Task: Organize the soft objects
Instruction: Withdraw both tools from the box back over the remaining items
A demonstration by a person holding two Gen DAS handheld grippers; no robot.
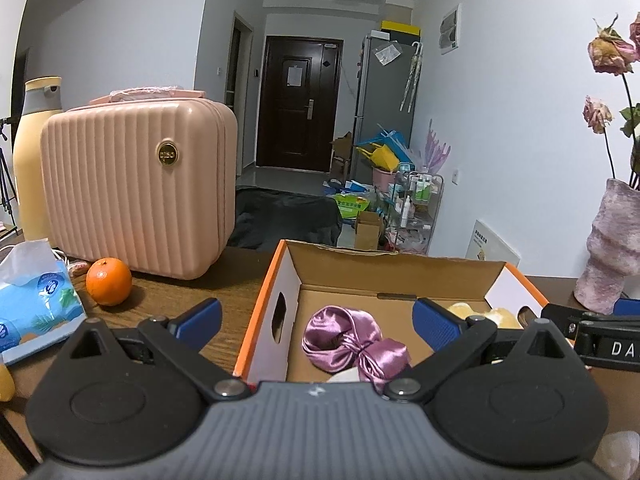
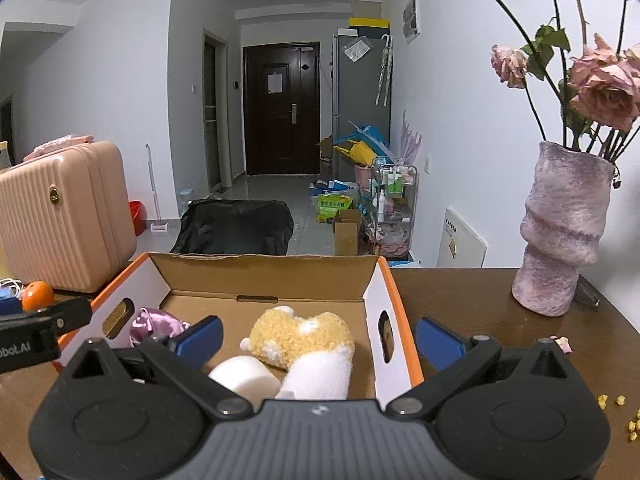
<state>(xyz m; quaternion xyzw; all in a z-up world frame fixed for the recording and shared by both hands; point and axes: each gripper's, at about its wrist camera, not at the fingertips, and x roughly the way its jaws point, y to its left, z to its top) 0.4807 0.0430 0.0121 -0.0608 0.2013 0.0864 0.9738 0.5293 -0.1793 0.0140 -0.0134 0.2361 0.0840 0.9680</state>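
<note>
Two grippers hang over one open cardboard box, and neither carries anything. From the left wrist view, the left gripper [image 1: 316,320] has its jaws spread wide, one blue pad outside the box's left wall and the other above its interior, so the box [image 1: 264,304] sits on the brown worktop [image 1: 168,300] right below, handy as a collecting bin. Inside lies a purple satin scrunchie [image 1: 352,340], glossy and knotted into loose folds, resting on the cardboard floor near the left wall; an orange [image 1: 109,281], a tissue pack [image 1: 36,300] and a pink ribbed case [image 1: 136,188] stand apart on the left, likely not for sorting. From the right wrist view, the right gripper [image 2: 318,334] also has its jaws wide apart and empty, straddling the box's right wall. Below it sit a yellow-and-white fuzzy plush toy [image 2: 300,336], nubbly and limp, and a smooth white foam roll [image 2: 244,376] just beside it, both inside the box. A vase of dried roses [image 2: 560,232] stands well clear on the right.
</note>
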